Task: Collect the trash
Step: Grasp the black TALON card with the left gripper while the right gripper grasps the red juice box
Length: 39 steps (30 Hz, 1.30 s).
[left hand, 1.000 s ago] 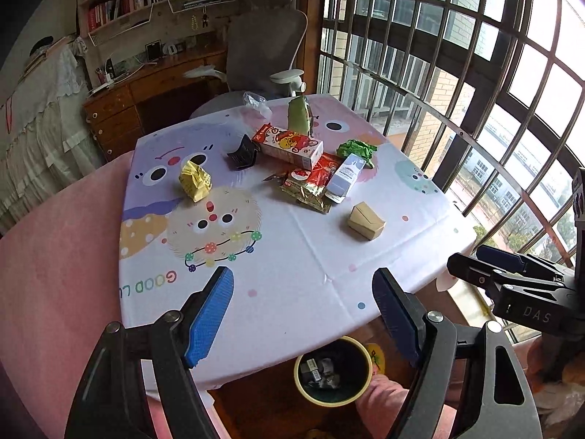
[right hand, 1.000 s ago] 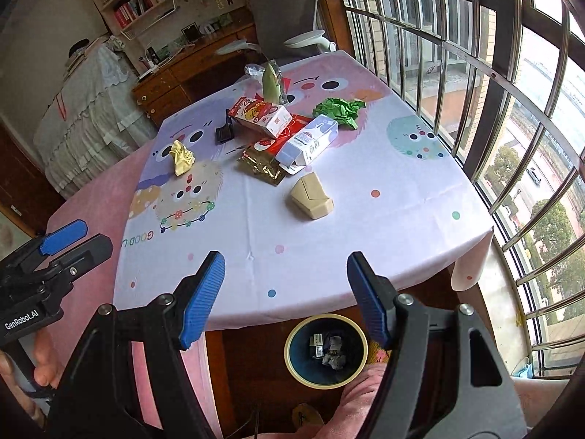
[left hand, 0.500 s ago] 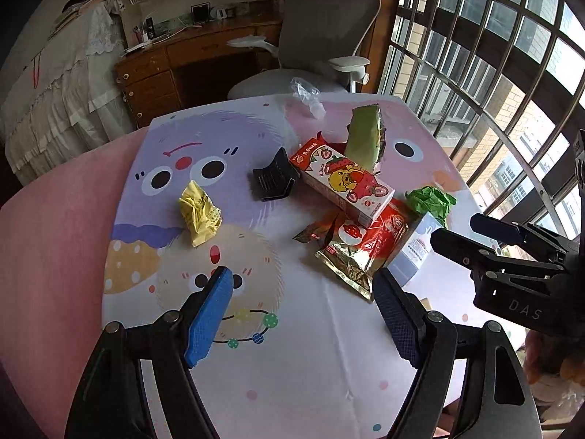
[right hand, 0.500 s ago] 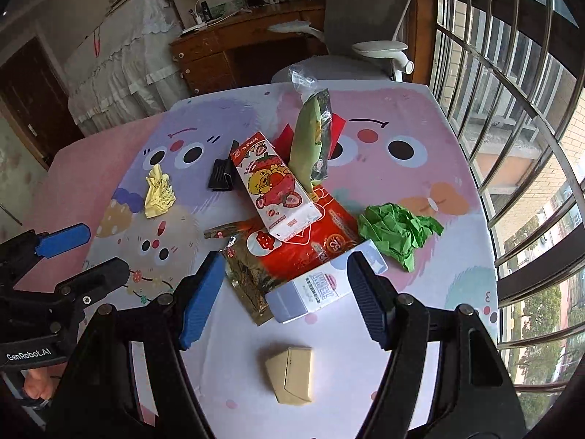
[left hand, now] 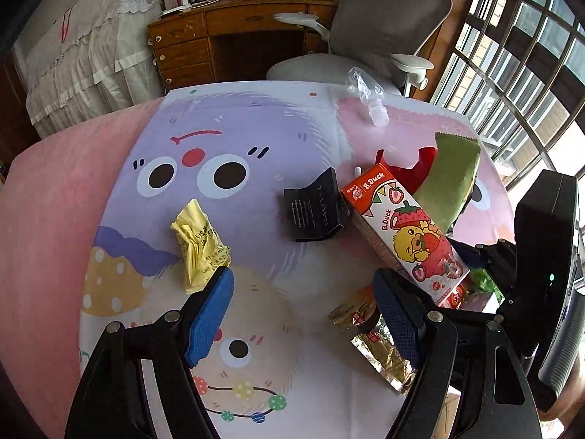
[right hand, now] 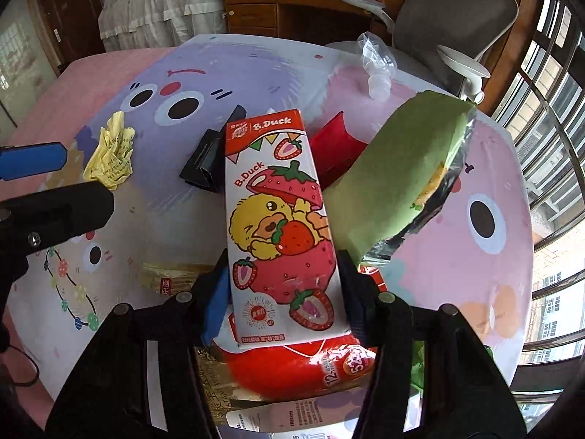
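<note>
Trash lies on a cartoon-print tablecloth [left hand: 256,139]. My right gripper [right hand: 285,289] is shut on the lower end of a red and white B.Duck strawberry carton [right hand: 274,201], one pad on each long side. The same carton [left hand: 402,230] shows in the left wrist view. A green foil packet [right hand: 402,175] leans beside it, and a red snack bag [right hand: 292,366] lies under it. My left gripper [left hand: 303,303] hovers open over the cloth, its left finger next to a crumpled yellow paper [left hand: 199,245]. A black box [left hand: 314,212] lies ahead of it.
A gold wrapper [left hand: 376,344] lies by my left gripper's right finger. A clear plastic bag [left hand: 365,91] sits at the table's far edge, before a grey office chair [left hand: 384,29] and a wooden desk [left hand: 219,36]. Barred windows [left hand: 530,55] run along the right.
Both grippers moved forward and down over the trash. The right gripper's fingers narrowed from wide open onto the B.Duck carton. The left gripper stayed open.
</note>
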Each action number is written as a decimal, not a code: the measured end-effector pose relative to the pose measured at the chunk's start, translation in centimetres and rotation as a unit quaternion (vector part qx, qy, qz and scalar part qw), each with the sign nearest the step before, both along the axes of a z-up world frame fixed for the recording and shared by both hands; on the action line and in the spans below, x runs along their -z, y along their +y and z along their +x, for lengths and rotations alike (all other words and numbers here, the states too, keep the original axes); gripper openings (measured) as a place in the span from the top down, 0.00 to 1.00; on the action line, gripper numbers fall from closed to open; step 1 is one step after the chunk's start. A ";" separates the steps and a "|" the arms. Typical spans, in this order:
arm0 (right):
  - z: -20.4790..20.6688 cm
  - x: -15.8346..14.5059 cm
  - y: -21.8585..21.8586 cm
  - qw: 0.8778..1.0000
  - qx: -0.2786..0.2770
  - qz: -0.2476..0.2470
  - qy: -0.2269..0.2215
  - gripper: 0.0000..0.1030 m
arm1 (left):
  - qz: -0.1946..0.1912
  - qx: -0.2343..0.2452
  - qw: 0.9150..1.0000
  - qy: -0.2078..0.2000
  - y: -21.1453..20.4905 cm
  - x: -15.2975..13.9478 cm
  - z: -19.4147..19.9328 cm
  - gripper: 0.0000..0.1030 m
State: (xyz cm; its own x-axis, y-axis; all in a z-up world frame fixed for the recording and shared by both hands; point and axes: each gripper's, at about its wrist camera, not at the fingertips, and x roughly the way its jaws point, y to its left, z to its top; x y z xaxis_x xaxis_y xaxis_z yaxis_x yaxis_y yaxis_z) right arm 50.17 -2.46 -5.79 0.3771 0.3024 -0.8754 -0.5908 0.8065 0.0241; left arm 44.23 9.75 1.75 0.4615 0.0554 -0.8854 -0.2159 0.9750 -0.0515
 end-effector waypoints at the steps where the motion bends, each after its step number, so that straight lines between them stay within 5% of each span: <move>1: 0.2 0.1 -0.1 1.000 -0.002 0.008 0.001 0.51 | -0.001 -0.002 1.000 0.000 0.1 0.2 0.4 0.22; 15: 2.9 -2.9 -5.3 0.988 0.078 0.131 -0.005 0.52 | -0.005 0.018 1.000 0.019 -0.8 3.5 6.8 0.22; 26: 1.8 -3.1 -7.2 0.984 0.094 0.150 0.010 0.52 | -0.076 -0.027 0.995 0.055 2.0 7.1 9.8 0.25; 30: 1.4 -2.9 -7.3 0.984 0.095 0.151 0.013 0.52 | -0.099 -0.040 0.992 0.072 2.6 8.5 10.5 0.52; 33: 1.1 -3.0 -7.6 0.983 0.097 0.152 0.013 0.52 | -0.107 -0.046 0.990 0.077 2.4 9.4 10.6 0.95; 39: -0.7 -4.7 -8.1 0.982 0.098 0.159 0.003 0.52 | -0.081 -0.033 0.996 0.035 1.0 6.3 8.3 0.97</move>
